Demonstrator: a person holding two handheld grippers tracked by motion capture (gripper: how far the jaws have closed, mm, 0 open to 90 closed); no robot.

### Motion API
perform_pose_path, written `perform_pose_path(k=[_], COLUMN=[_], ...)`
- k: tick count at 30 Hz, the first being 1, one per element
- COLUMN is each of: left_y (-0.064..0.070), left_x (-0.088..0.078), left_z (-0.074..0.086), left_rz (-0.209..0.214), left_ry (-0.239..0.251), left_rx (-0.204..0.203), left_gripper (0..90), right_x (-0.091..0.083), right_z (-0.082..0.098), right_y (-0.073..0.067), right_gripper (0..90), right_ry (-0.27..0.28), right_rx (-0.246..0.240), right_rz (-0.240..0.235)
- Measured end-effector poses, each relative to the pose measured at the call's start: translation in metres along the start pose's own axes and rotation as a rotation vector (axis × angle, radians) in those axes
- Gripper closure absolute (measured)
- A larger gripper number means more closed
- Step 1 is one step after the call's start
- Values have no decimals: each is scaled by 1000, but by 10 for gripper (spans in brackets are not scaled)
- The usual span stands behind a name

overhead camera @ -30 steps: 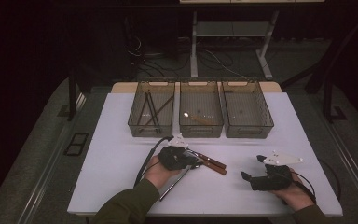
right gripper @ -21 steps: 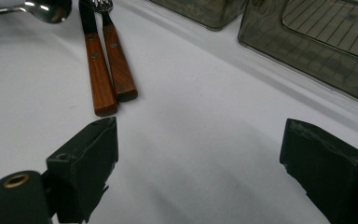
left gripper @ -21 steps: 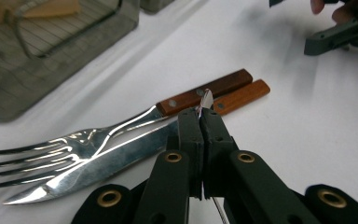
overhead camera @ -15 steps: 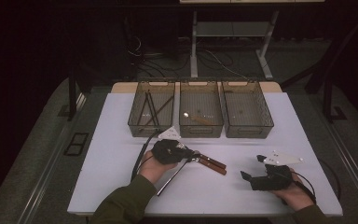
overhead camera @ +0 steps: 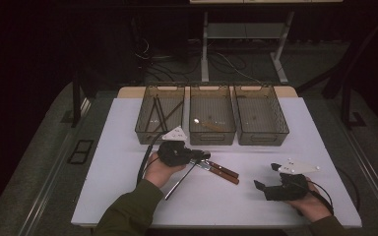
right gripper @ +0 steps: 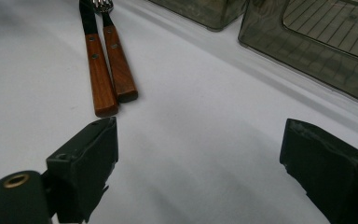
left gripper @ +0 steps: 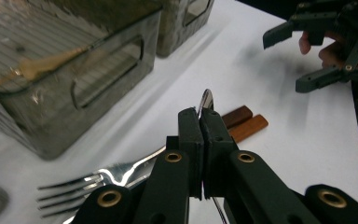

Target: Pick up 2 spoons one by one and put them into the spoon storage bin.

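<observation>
Left claw (left gripper: 200, 126) clamped on a spoon (left gripper: 206, 100); right claw (right gripper: 198, 163) spread wide, empty.

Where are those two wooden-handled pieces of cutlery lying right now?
In the high view, the two wooden handles lie side by side on the white table, in front of the middle bin, between the two grippers.

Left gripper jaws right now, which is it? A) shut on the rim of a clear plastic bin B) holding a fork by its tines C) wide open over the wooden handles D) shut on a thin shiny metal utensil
D: in the left gripper view the left gripper has its black jaws pressed together on a thin shiny metal utensil, whose edge sticks up between them; the silver fork lies on the white table.
</observation>
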State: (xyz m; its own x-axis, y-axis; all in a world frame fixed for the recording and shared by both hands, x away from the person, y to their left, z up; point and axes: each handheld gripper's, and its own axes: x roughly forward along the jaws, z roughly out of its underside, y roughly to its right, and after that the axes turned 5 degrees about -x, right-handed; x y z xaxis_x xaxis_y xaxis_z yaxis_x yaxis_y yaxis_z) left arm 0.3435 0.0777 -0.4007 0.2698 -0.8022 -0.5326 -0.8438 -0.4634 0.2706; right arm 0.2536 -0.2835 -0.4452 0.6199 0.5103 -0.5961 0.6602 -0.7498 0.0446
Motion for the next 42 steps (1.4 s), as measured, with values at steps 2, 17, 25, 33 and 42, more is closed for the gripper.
perform_pose_path(k=[2, 17, 25, 33, 42], left_y=[-1, -12, -24, -43, -66], left_x=[0, 4, 8, 15, 30], left_z=[-3, -25, -57, -92, -122], left_rz=[2, 11, -5, -40, -75], left_ry=[6, 30, 70, 103, 138], left_rx=[1, 7, -5, 7, -12], left_gripper=[880, 880, 880, 880, 880], right_x=[0, 4, 3, 1, -1], right_z=[0, -1, -1, -2, -3], right_y=[0, -1, -1, -1, 0], right_gripper=[116, 116, 116, 116, 117], right_ry=[-1, 2, 14, 20, 32], right_rx=[-1, 20, 18, 20, 27], right_rz=[-2, -21, -20, -19, -18])
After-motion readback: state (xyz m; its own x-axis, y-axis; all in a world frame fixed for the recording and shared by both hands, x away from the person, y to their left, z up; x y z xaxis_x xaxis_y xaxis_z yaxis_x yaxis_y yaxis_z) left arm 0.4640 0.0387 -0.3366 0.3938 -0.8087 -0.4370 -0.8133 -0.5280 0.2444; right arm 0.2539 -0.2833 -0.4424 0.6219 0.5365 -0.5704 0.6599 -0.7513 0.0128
